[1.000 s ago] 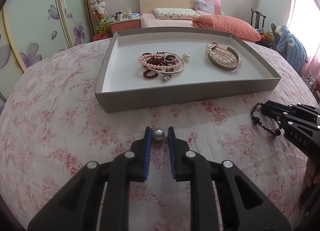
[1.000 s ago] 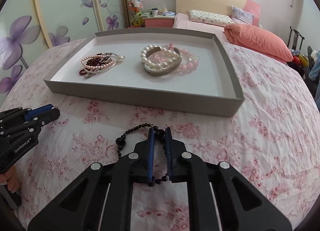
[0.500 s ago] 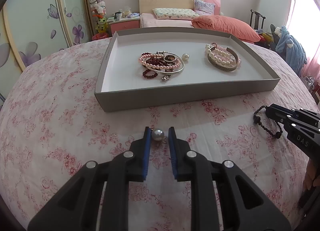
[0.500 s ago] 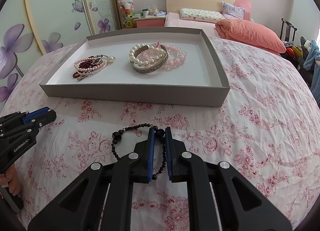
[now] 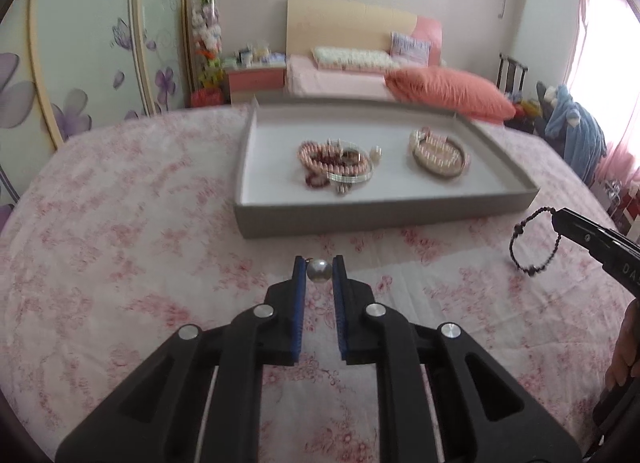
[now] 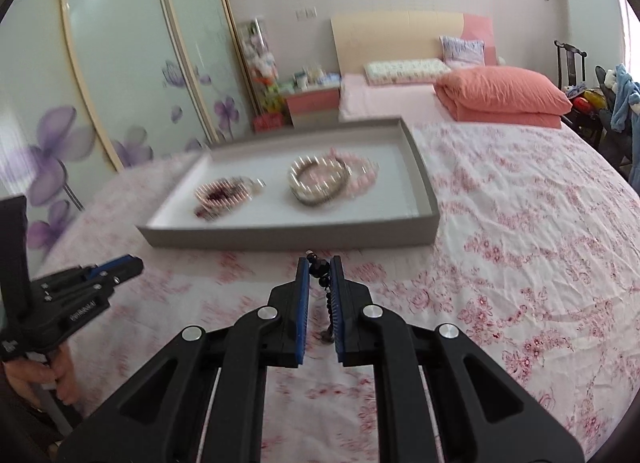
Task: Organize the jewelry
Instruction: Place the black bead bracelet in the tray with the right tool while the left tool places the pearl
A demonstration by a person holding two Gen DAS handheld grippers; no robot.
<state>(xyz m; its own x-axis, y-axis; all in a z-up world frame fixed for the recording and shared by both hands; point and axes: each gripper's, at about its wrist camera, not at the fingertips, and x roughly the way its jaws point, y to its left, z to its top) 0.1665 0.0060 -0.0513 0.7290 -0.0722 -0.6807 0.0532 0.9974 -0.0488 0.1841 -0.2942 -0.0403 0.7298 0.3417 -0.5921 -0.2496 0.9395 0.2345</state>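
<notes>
A silver-grey pearl bead [image 5: 319, 271] sits pinched between the blue pads of my left gripper [image 5: 319, 263], whose jaws are closing on it, above the pink floral cloth. My right gripper [image 6: 319, 261] is shut on a black bead bracelet [image 6: 319, 269]. In the left wrist view that bracelet [image 5: 518, 229] dangles as a loop from the right gripper [image 5: 554, 213]. The grey tray [image 5: 380, 217] lies ahead of both. It holds a pink and dark red bead pile [image 5: 336, 163] on the left and pearl bracelets [image 5: 440, 153] on the right.
The floral cloth [image 6: 520, 263] spreads all around the tray [image 6: 288, 239]. My left gripper [image 6: 134, 263] shows at the left of the right wrist view, with a hand [image 6: 40, 379] below it. A bed with a coral quilt [image 6: 500, 95] and sliding wardrobe doors stand behind.
Both grippers have risen off the cloth with their loads. The black bracelet now hangs free in the air instead of lying on the cloth. Both views are blurred by motion.
</notes>
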